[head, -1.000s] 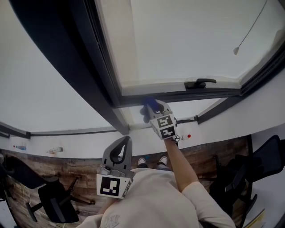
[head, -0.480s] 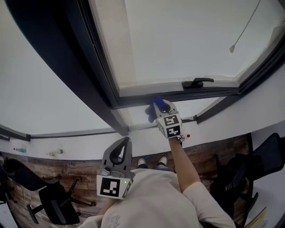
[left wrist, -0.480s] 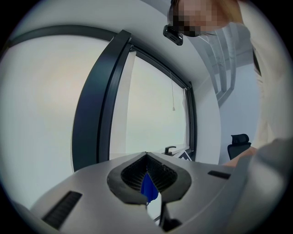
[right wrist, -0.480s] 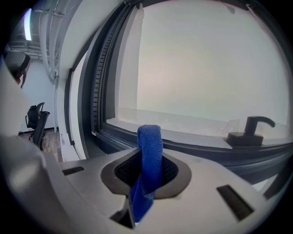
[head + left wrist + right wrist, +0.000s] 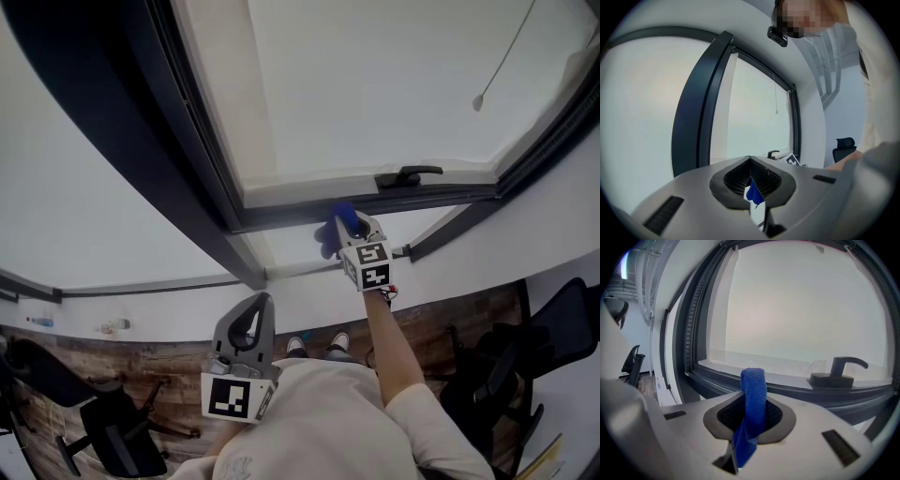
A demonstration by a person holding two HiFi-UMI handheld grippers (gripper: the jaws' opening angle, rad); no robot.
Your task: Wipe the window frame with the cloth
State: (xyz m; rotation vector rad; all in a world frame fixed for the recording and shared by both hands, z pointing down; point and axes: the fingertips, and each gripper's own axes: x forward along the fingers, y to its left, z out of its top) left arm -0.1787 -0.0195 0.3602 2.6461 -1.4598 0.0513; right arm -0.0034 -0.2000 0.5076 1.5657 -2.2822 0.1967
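Cloth, deep blue, in a folded loop between jaws of right gripper

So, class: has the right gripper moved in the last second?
Yes: the right gripper, with the cloth, slid rightward along the window frame, closer to the handle.

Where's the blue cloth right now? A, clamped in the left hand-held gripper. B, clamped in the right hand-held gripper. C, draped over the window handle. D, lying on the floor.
B: the right gripper view shows the blue cloth pinched between the jaws of the right hand-held gripper, up by the lower window frame.
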